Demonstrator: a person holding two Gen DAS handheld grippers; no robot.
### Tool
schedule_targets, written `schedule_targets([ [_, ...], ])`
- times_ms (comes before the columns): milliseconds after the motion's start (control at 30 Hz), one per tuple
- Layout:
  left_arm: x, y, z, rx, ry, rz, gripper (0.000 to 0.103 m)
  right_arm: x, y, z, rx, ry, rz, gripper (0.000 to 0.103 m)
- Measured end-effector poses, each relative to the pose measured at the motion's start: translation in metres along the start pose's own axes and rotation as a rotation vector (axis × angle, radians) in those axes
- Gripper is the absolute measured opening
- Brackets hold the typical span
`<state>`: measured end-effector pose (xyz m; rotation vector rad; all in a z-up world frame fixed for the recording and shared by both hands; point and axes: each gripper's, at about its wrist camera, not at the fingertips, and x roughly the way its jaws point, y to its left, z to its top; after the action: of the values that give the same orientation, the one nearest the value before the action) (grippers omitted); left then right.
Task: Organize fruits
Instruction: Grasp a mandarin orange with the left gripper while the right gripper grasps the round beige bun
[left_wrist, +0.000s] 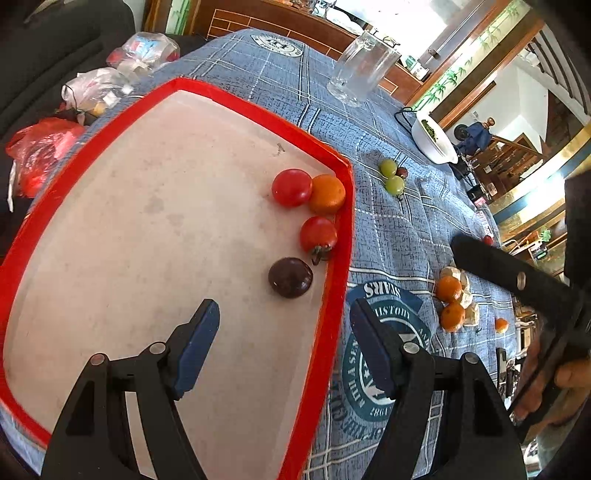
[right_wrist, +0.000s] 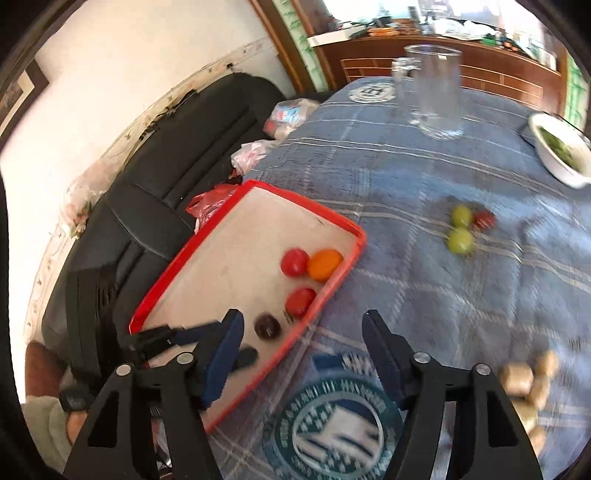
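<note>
Red-rimmed white plastic tray (left_wrist: 110, 192): round dark plum (left_wrist: 290, 277), glossy tomatoes along right edge. Left gripper (left_wrist: 284, 325), right gripper (right_wrist: 303, 339) both agape, empty.

One red-rimmed tray (left_wrist: 338, 236) holds four fruits: two red tomatoes (left_wrist: 291, 187), one orange tomato (left_wrist: 327, 194) and one dark plum (left_wrist: 290, 277). On the desk (left_wrist: 391, 236) lie two green grapes (left_wrist: 388, 167), one small dark-red fruit (left_wrist: 401, 172), three orange pieces (left_wrist: 448, 288) (peel scraps beside them), one glass mug (left_wrist: 360, 70) and one white bowl (left_wrist: 436, 142).
</note>
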<state>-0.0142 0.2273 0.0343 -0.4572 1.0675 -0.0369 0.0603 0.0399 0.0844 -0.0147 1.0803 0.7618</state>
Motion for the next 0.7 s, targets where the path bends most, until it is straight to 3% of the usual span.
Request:
schedule_targets([
  [333, -0.009, -0.046, -0.010, 0.097, -0.022, 0.001, 0.074, -0.035, -0.056, -0.077, 0.165, 0.018, -0.056, 0.077],
  [700, 0.025, -0.133, -0.025, 0.294, 0.063, -0.056, 0.074, -0.083, -0.116, -0.117, 0.301, -0.037, -0.123, 0.077],
])
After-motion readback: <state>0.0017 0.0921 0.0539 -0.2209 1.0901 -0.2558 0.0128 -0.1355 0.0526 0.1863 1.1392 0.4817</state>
